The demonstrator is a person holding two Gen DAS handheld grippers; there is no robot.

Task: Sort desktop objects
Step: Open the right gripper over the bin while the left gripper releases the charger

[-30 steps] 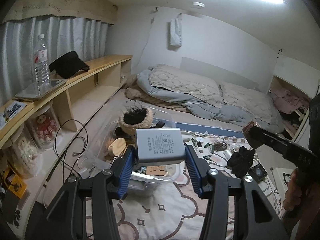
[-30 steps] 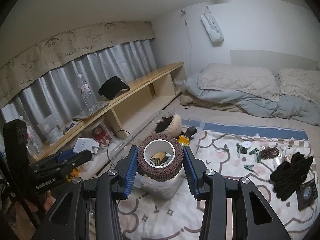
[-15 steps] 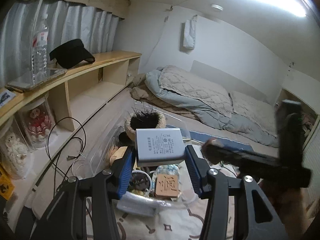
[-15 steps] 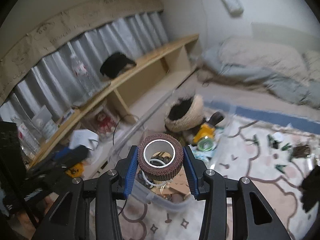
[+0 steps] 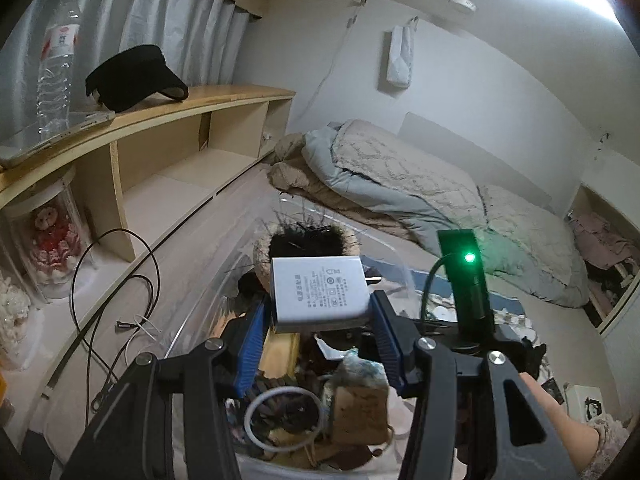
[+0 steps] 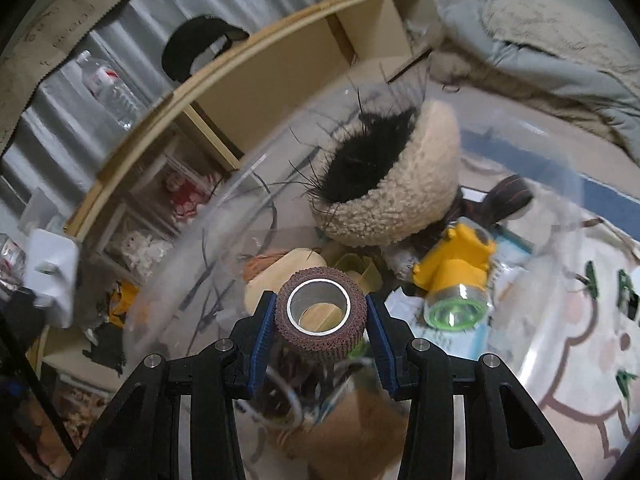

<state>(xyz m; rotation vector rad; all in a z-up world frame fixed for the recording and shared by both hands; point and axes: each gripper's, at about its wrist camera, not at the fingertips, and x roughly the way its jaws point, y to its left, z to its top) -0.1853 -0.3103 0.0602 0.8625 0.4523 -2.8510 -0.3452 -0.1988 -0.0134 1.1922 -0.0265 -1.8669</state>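
Left tool (image 5: 320,320): grips white charger (image 5: 318,296) | right tool (image 6: 320,320): grips tape roll (image 6: 320,312) | below: cluttered clear bin (image 6: 560,208)

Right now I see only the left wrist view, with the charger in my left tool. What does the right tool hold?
Observer: The right tool is shut on a brown roll.
Operator: Is the roll over the bin?
Observer: Yes, it hangs over the clear bin, above the things already inside.
Operator: What lies nearest to it there?
Observer: A yellow toy lies just to its right, in front of the fluffy hat.
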